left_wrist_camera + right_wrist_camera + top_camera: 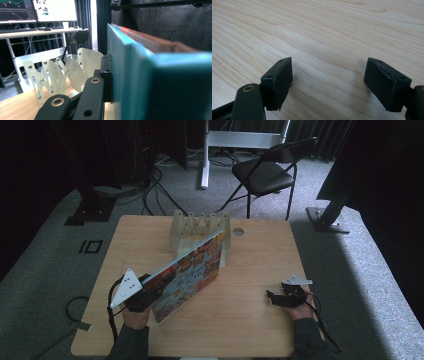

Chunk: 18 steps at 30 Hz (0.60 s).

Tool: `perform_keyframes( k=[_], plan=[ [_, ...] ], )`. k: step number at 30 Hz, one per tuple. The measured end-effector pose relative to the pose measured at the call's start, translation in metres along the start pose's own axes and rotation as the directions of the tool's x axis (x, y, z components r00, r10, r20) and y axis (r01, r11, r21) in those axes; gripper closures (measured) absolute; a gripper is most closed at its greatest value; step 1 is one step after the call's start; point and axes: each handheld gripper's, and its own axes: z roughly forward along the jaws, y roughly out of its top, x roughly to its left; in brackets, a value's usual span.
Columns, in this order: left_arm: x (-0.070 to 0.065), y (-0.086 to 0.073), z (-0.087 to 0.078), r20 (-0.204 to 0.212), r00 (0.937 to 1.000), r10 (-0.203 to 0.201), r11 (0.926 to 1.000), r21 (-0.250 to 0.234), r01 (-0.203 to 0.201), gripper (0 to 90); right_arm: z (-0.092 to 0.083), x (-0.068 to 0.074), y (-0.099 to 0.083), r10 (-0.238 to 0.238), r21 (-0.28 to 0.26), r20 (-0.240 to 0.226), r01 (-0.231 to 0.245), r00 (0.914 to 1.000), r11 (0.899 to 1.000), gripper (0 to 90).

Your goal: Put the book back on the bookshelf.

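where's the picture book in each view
high view: picture book left of centre, tilted, leaning toward the white rack.
left gripper view: its teal edge on the right half, rack at left.
right gripper view: not in it.
shared landmark: wooden table.

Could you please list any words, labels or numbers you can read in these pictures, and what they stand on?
None can be read.
Book held by the left gripper: colourful cover lettering, too blurred.
Monitor: screen content too small.
Table under the right gripper: no text.

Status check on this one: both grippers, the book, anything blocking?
Left gripper shut on colourful picture book, tilted over table. Right gripper open, empty, over bare wooden table. White slotted rack behind book.
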Motion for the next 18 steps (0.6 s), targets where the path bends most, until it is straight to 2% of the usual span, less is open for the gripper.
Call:
perform_keyframes(
  k=[11,18],
  plan=[
    [-0.0017,0.0014,-0.0019,-0.057,0.9984,0.004,1.0000,0.009,-0.004,80.7,0.0000,0.0000,0.0000,0.001,0.000,0.001,-0.001,1.0000,1.000,22.6],
    [-0.0020,0.0016,-0.0022,-0.076,0.9971,0.007,1.0000,0.008,-0.006,80.7,-0.0001,-0.0001,0.0000,0.003,0.000,0.002,-0.003,1.0000,1.000,22.5]
  ],
)
